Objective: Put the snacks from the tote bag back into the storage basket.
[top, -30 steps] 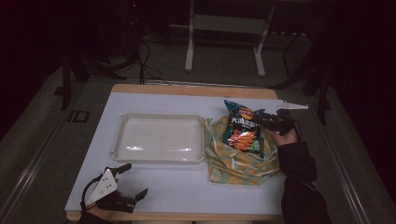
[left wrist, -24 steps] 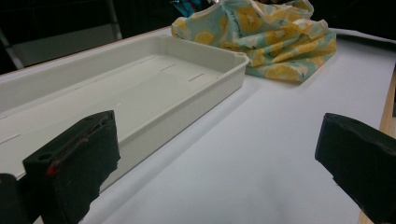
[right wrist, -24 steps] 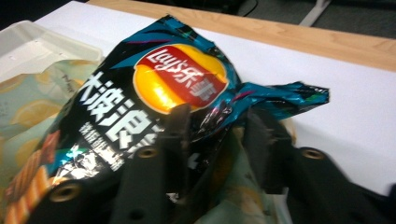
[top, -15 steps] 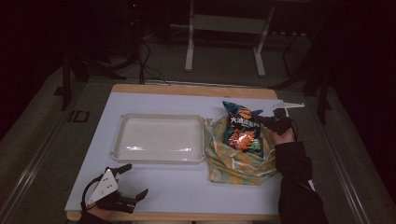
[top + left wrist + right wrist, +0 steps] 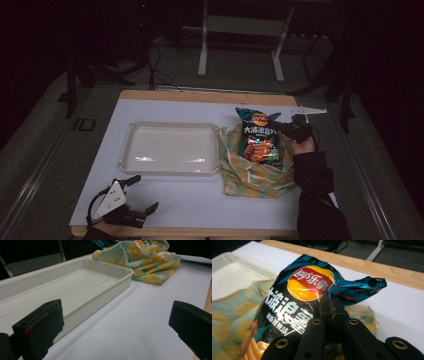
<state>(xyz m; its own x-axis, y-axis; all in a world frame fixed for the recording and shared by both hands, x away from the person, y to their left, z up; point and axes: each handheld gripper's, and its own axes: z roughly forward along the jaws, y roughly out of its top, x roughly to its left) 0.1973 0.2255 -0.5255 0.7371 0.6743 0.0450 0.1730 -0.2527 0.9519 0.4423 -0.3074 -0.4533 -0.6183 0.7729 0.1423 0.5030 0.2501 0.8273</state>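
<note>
The right gripper (image 5: 329, 312) has its two black jaws pressed together on the upper right corner of a glossy dark teal Lay's crisp bag with a red-and-yellow logo and white Chinese lettering (image 5: 294, 315), the foil puckered and twisted where it is pinched; in the high view this gripper (image 5: 284, 128) sits at the right side of the table, the person's hand (image 5: 303, 145) and dark sleeve (image 5: 315, 190) running back to the near right edge; the crisp bag (image 5: 257, 140) stands roughly upright, its lower part sunk into a crumpled pale blue cloth bag printed with yellow lemons (image 5: 252, 172); the cloth bag lies on the right half of the table, touching or just beside the right rim of a shallow cream rectangular plastic tray (image 5: 131, 162) that sits at the middle, empty.

The left gripper (image 5: 135, 197) rests at the near left corner of the white table top with a pale wooden edge (image 5: 200, 200), a grey three-cornered plate (image 5: 111, 197) on its top; its jaws stand wide apart with nothing between them; in the left gripper view they frame bare table, the tray (image 5: 100, 287) running off to the left and the lemon-print cloth (image 5: 147, 265) bunched beyond its far corner, well apart from this gripper (image 5: 115, 325).
</note>
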